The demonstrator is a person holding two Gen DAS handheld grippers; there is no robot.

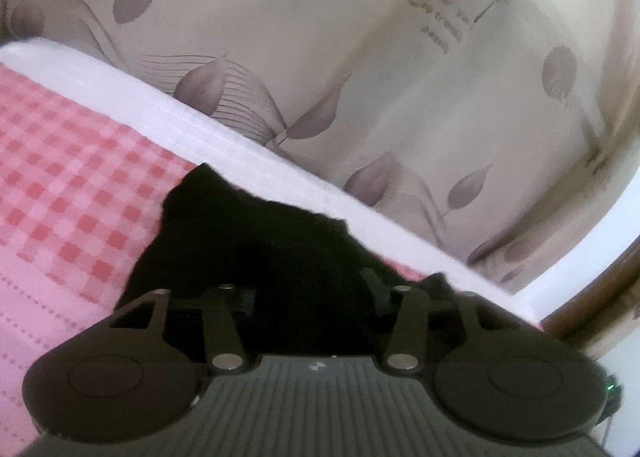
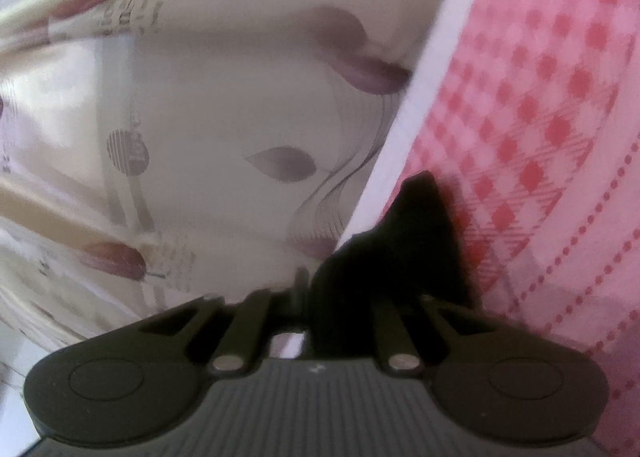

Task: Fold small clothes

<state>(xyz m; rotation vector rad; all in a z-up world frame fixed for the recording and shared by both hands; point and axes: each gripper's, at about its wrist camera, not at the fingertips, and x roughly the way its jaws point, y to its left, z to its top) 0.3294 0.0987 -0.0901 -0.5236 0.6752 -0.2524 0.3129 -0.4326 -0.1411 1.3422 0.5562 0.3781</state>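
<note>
Left wrist view: pink checked bed cover [image 1: 72, 161], white border toward 1 o'clock. Black garment [image 1: 256, 241] lies dead ahead at 12, between my left gripper's [image 1: 308, 289] parted jaws, nothing pinched. Right gripper [image 2: 340, 297] nearly closed, clamping the cloth's other end.

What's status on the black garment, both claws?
Left claw open over black garment. Right claw shut on garment corner. Pink checked bedcover underneath, nothing blocking.
</note>
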